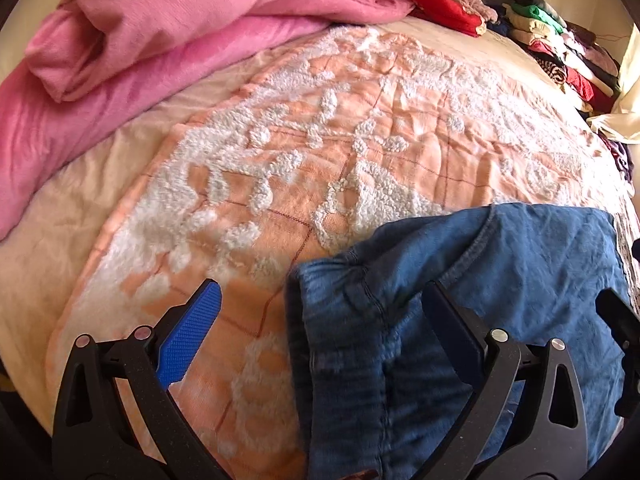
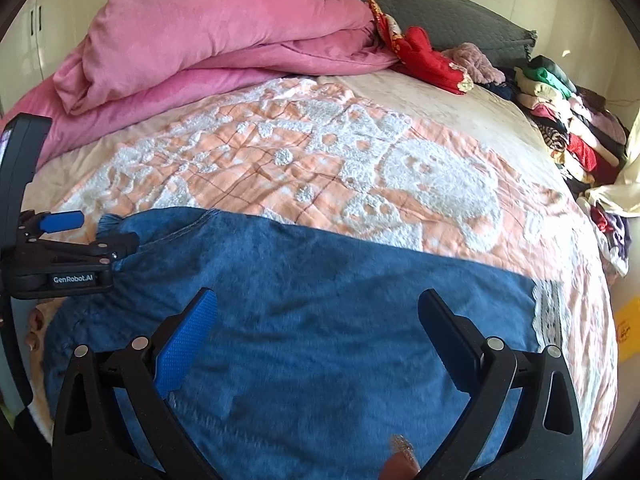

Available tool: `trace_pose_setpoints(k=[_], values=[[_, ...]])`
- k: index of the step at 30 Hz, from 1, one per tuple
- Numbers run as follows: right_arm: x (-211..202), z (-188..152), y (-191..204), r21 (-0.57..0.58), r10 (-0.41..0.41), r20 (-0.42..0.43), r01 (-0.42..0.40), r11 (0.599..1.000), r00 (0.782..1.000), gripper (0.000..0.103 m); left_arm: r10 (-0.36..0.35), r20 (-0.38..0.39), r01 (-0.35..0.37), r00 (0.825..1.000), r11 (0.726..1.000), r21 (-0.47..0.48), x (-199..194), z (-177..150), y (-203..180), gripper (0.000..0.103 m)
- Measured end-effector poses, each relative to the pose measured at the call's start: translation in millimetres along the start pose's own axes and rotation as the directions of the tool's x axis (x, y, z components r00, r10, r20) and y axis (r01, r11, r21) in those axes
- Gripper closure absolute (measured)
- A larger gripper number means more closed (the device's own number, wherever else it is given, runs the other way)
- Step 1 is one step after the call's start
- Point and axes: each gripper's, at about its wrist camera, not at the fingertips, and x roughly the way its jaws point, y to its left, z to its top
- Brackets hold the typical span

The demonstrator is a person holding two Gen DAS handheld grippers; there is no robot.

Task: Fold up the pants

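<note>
Blue denim pants (image 2: pixel 320 312) lie spread across the near part of the bed, with a white lace hem (image 2: pixel 550 312) at the right end. In the left wrist view the pants (image 1: pixel 460 300) show a seam and an elastic waist edge at the left. My left gripper (image 1: pixel 320 300) is open, its jaws straddling the pants' left edge; it also shows in the right wrist view (image 2: pixel 90 232) at the pants' left end. My right gripper (image 2: pixel 318 308) is open and empty just above the middle of the pants.
The bed is covered by an orange and white tufted blanket (image 1: pixel 320 128). A folded pink duvet (image 2: pixel 208 36) lies at the far left. Red cloth (image 2: pixel 432 60) and a stack of folded clothes (image 2: pixel 568 120) lie along the far right edge.
</note>
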Motion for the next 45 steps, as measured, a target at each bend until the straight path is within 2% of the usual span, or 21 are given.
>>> trace_pose_setpoints(k=[4,10,13,15,16,17,18,20,25,29,30,32,33,35,39,45], values=[[17.3,8.8,1.9,-0.023,0.008,-0.01,-0.009,1.0,1.0,0.004,-0.052,-0.016,0.052,0.999,0.999,-0.012,13.6,1.9,2.2,0.009],[52.6,19.9,5.8,-0.075,0.02,-0.071,-0.025,0.997,0.997,0.004,-0.057,0.0,0.057,0.998,0.998,0.017,18.3,3.2,-1.7,0.011],[67.4,23.9,9.1,-0.107,0.031,-0.101,-0.042,0.993,0.994,0.004,-0.059,0.022,0.057,0.998,0.996,0.065,18.2,3.1,-7.9,0.031],[73.9,26.4,10.2,-0.126,0.039,-0.11,-0.053,0.991,0.993,0.004,-0.07,0.046,0.065,0.996,0.993,0.1,15.3,1.3,-12.6,0.055],[76.9,28.0,10.5,-0.137,0.041,-0.112,-0.057,0.989,0.993,0.004,-0.062,0.057,0.056,0.996,0.993,0.107,13.9,0.8,-14.1,0.057],[79.1,29.2,10.3,-0.147,0.038,-0.111,-0.055,0.988,0.993,0.004,-0.064,0.07,0.055,0.996,0.992,0.115,10.8,0.0,-14.9,0.065],[80.3,30.3,10.5,-0.158,0.034,-0.111,-0.052,0.986,0.993,0.004,-0.072,0.085,0.062,0.994,0.991,0.122,6.3,-1.2,-15.3,0.07],[82.2,31.1,10.3,-0.188,0.033,-0.11,-0.053,0.981,0.993,0.004,-0.103,0.121,0.088,0.987,0.988,0.126,-8.2,-3.8,-14.3,0.074],[84.0,30.9,7.7,-0.226,0.068,-0.11,-0.092,0.97,0.992,0.004,-0.191,0.208,0.163,0.959,0.976,0.148,-52.4,-14.7,-16.5,0.075],[77.5,28.3,9.8,-0.242,0.094,-0.081,-0.111,0.964,0.992,0.006,-0.229,0.224,0.194,0.947,0.967,0.167,-70.5,-23.7,-19.7,0.076],[75.5,27.2,10.4,-0.244,0.097,-0.073,-0.112,0.963,0.993,0.008,-0.229,0.225,0.193,0.947,0.966,0.169,-72.1,-26.2,-20.4,0.076],[70.4,24.1,12.1,-0.238,0.146,-0.073,-0.159,0.958,0.987,0.037,-0.213,0.226,0.173,0.95,0.968,0.184,-74.2,-31.5,-21.4,0.076],[67.5,22.8,13.5,-0.237,0.166,-0.07,-0.178,0.955,0.984,0.041,-0.215,0.223,0.176,0.951,0.967,0.183,-73.9,-32.2,-20.6,0.076],[58.5,17.9,18.0,-0.255,0.185,-0.052,-0.192,0.948,0.981,0.067,-0.211,0.222,0.174,0.952,0.969,0.176,-72.4,-34.3,-18.1,0.076],[36.5,6.4,20.0,-0.253,0.206,-0.022,-0.205,0.946,0.978,0.084,-0.199,0.233,0.164,0.952,0.973,0.164,-75.3,-38.9,-11.7,0.076],[-21.9,-16.0,6.4,-0.171,0.274,0.057,-0.261,0.95,0.96,0.091,-0.224,0.245,0.187,0.943,0.969,0.163,-88.6,-51.1,-6.6,0.076]])
